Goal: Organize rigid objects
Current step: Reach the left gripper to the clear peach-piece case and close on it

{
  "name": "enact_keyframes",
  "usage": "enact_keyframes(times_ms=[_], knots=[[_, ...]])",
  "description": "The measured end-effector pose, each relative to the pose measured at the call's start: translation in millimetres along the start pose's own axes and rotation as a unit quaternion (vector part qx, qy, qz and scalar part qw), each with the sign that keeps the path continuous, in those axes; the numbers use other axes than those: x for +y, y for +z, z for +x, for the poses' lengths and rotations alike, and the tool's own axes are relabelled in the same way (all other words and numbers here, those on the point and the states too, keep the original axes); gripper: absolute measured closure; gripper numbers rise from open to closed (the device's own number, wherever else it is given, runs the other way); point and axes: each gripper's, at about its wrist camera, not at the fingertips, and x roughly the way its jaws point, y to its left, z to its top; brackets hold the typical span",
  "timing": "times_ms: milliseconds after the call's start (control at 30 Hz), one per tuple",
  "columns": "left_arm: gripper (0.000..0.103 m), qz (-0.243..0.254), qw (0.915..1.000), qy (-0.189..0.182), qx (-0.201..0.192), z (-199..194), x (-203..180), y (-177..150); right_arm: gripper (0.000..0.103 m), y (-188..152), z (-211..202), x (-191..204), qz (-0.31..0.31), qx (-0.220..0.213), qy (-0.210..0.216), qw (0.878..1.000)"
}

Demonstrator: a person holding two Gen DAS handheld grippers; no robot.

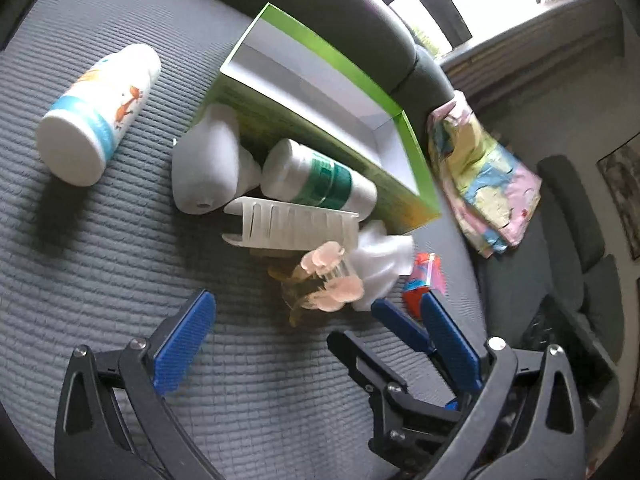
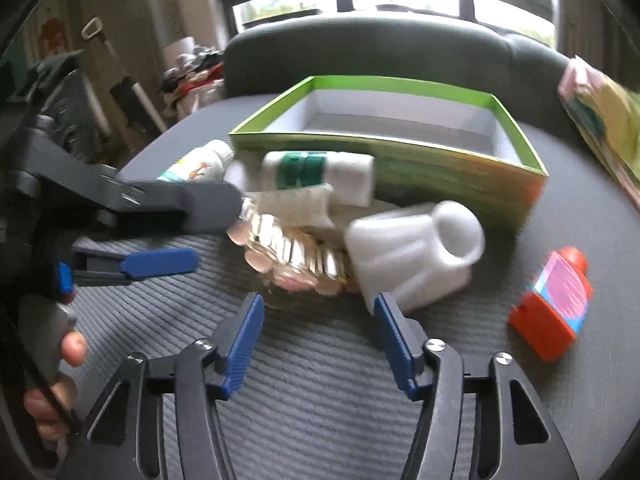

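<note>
- The left gripper (image 1: 320,340) is seen with its blue pads spread wide and nothing between them; it is held above the grey ribbed cushion (image 1: 100,260).
- The right gripper (image 2: 318,340) is likewise spread wide and empty, its tips just short of the pile of things.
- In the left wrist view the right gripper (image 1: 412,328) appears at 5 o'clock, its pads near the red toy block (image 1: 420,284).
- In the right wrist view the left gripper (image 2: 160,236) enters from 9 o'clock, with fingers of the left hand (image 2: 60,376) seen at 8 o'clock.
- The green box (image 2: 400,168) stands open at 12 o'clock on the cushion, against the dark backrest (image 2: 380,52); its white inside shows.
- A white bottle with a green band (image 1: 316,178) lies on its side, touching the box's near wall.
- A white jug (image 1: 208,172) lies just beside that bottle, at its 9 o'clock.
- A white slotted rack (image 1: 292,226) lies in front of the two.
- A pink-flowered hair clip (image 1: 324,280) lies at the rack's 5 o'clock, touching a white ribbed cup (image 2: 412,252).
- A large white bottle with orange figures (image 1: 100,112) lies apart at 10 o'clock.
- A pastel cloth (image 1: 484,184) is draped at 3 o'clock beside the box.
</note>
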Motion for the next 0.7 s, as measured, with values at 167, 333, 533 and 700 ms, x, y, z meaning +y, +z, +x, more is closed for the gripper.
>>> enact_keyframes(times_ms=[167,333,533,700], knots=[[0.010,0.004,1.0000,-0.005,0.002,14,2,5,0.053,5,5,5,-0.016,-0.021,0.025,0.999],[0.017,0.002,1.0000,0.002,-0.002,21,9,10,0.061,7,14,14,-0.045,-0.021,0.028,0.998],[0.034,-0.013,0.9998,-0.012,0.005,27,17,13,0.063,11,20,16,-0.055,-0.026,0.028,0.998],[0.042,0.001,0.9999,-0.014,-0.003,26,16,13,0.063,9,17,20,-0.057,-0.033,0.022,0.998]])
